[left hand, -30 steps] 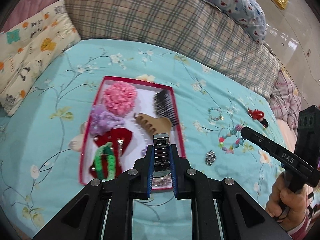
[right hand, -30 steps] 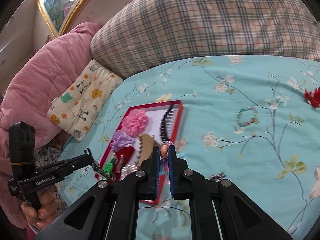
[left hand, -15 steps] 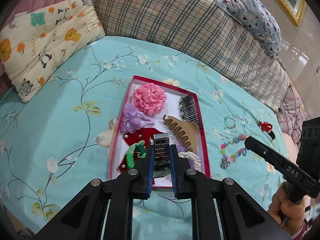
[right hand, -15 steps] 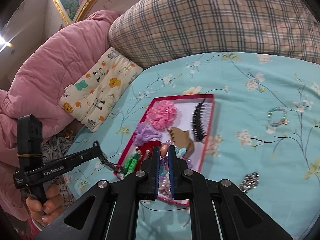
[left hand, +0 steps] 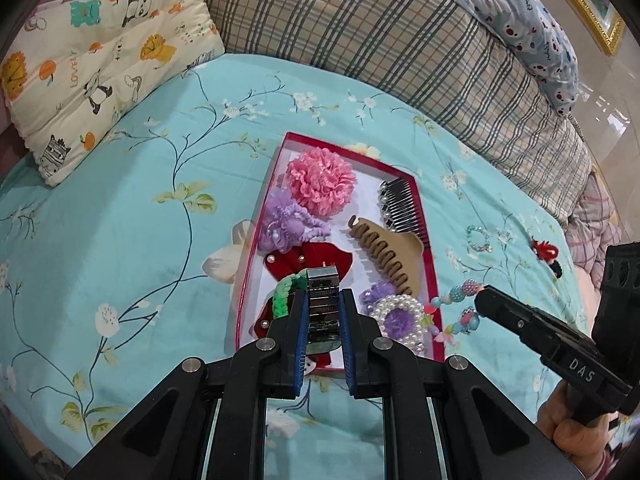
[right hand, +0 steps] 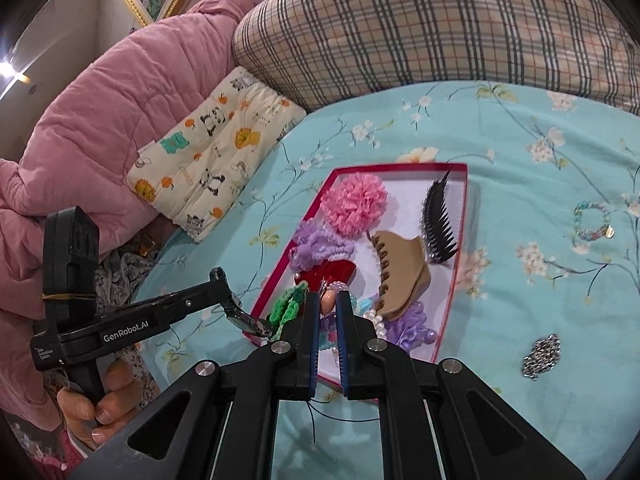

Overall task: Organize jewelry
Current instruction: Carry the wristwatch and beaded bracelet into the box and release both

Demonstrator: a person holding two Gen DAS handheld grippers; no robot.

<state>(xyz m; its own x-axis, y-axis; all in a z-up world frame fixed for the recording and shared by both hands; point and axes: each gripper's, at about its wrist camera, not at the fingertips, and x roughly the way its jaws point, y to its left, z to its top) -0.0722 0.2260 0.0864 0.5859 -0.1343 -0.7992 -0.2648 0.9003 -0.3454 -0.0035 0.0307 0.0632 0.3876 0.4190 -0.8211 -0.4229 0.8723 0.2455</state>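
Observation:
A red-rimmed white tray (left hand: 426,216) (right hand: 460,240) lies on the teal bedsheet and holds hair pieces: a pink pompom (left hand: 322,180), a purple scrunchie (left hand: 286,226), a tan claw clip (left hand: 386,250), a black comb (left hand: 402,204), a pearl bracelet (left hand: 394,316). My left gripper (left hand: 323,300) is shut on a silver metal watch band (left hand: 322,292) above the tray's near end. My right gripper (right hand: 328,300) is shut on a colourful bead bracelet (right hand: 328,300), whose beads (left hand: 460,308) hang at the tray's right edge.
Loose on the sheet right of the tray lie a small teal bead bracelet (right hand: 592,220), a silver chain clump (right hand: 542,356) and a red hair tie (left hand: 544,250). A plaid pillow (left hand: 380,40), a cartoon-print cushion (left hand: 92,64) and a pink quilt (right hand: 100,120) border the bed.
Both grippers have moved toward the tray with their loads. The bead bracelet in the right gripper has come from the sheet to the tray's right edge.

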